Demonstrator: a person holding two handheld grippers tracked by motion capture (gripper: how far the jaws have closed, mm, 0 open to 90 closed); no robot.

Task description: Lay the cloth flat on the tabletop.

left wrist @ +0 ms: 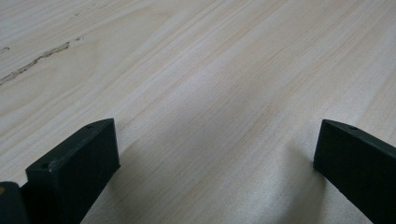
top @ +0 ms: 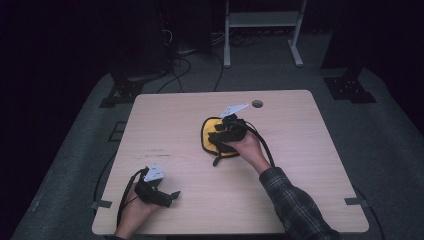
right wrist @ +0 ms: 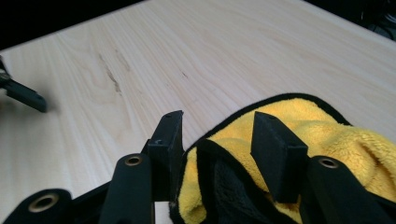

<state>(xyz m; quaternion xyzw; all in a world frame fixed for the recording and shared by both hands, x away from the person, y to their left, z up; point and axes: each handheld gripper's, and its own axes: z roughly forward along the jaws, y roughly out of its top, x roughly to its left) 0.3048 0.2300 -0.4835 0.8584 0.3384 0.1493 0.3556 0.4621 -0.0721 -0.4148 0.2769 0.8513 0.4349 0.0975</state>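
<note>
Right tongs (right wrist: 217, 135) straddle fluffy yellow, black-edged cloth (right wrist: 327, 126).

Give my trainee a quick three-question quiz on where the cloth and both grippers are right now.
1. True or false: the left gripper has its jaws closed on the yellow cloth.
2. Which gripper is at the cloth? A) left B) right C) both
3. What colour is the cloth's edging?

Key:
1. False. Its jaws stand wide apart over the bare wooden table, near the front left corner.
2. B. The right gripper has a fold of the cloth between its jaws, near the table's middle.
3. Black, running round the yellow pile.
</note>
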